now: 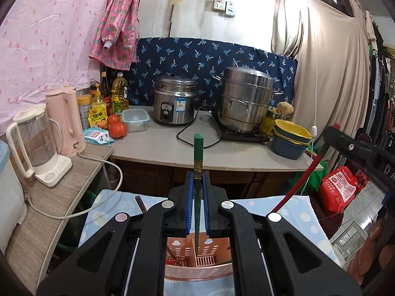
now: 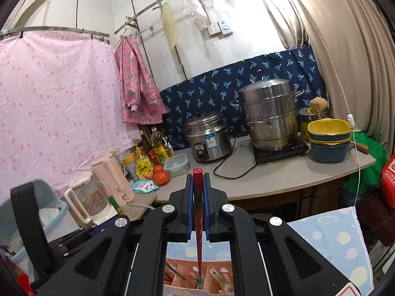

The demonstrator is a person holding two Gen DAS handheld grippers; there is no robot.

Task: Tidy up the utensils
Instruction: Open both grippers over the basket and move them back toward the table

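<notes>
Chopsticks stand upright in both tools: your left tool (image 1: 197, 192) clamps the green chopstick (image 1: 198, 172), its tip directly over the pink utensil basket (image 1: 197, 259) at frame bottom, while your right tool (image 2: 197, 197) clamps the red chopstick (image 2: 198, 209) likewise.

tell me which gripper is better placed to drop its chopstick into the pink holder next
Left, marginally. The left gripper holds its green chopstick upright with the tip already down inside the pink utensil holder. The right gripper's red chopstick also points in, but its tip looks higher.

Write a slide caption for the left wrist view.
Left gripper lowers a green chopstick into the pink holder.
</notes>
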